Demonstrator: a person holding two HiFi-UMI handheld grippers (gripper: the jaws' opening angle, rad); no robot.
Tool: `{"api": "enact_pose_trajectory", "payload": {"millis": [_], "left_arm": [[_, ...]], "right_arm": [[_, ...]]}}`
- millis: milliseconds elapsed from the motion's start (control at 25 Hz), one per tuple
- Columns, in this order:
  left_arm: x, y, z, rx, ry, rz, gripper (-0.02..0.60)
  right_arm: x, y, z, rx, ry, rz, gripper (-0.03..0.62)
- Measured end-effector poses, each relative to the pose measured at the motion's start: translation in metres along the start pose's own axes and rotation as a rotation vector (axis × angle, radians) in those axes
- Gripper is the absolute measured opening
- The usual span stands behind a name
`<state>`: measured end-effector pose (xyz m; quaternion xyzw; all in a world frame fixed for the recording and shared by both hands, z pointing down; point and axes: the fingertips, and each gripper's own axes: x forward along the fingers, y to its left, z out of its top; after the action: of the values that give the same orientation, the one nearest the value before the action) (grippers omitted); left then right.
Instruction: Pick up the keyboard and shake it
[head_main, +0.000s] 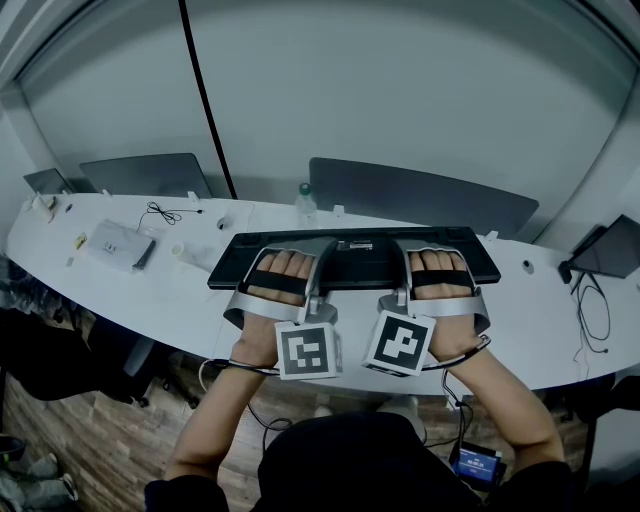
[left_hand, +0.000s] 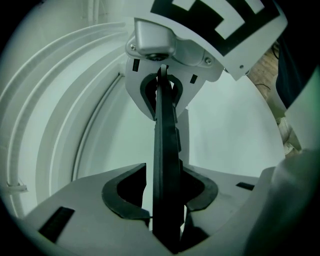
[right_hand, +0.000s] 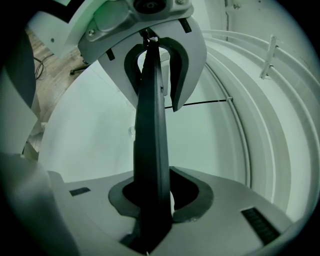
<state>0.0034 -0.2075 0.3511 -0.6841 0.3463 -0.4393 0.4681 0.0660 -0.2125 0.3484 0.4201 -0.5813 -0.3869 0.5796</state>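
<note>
A long white surface (head_main: 150, 300) curves across the room, smooth and matte. Low grey dividers (head_main: 420, 195) stand along its far edge, under a pale grey panelled wall (head_main: 400, 90). Below the near edge is brown wood-plank floor (head_main: 80, 450).

The keyboard (head_main: 355, 262), a slim black slab, is at the middle of the surface near its near edge. It carries a small pale label at its centre, too small to read. It may be lifted just clear of the surface, though the head view does not settle that.

The left gripper (left_hand: 161, 197) has its grey, dark-padded fingers (left_hand: 120, 195) pinching the keyboard, seen edge-on. The right gripper (right_hand: 155, 197) has its fingers (right_hand: 192, 197) pinching it likewise. Each gripper bears a cube (head_main: 305, 350) with black-and-white square markers.

Toward the left end lie a flat whitish box (head_main: 118, 245) and a thin black cable (head_main: 160, 213). A small bottle (head_main: 306, 200) stands at the far edge.
</note>
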Motion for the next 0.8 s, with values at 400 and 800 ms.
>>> {"api": "enact_pose_trajectory", "payload": {"millis": [400, 800], "left_arm": [[-0.0028, -0.0099, -0.0029, -0.055, -0.006, -0.037, 0.146], [-0.0037, -0.0085, -0.0042, -0.101, -0.02, -0.039, 0.139]], "right_arm": [[-0.0035, 0.0057, 0.0039, -0.05, -0.01, 0.004, 0.127], [-0.0073, 0.0051, 0.0056, -0.1, -0.017, -0.017, 0.153]]}}
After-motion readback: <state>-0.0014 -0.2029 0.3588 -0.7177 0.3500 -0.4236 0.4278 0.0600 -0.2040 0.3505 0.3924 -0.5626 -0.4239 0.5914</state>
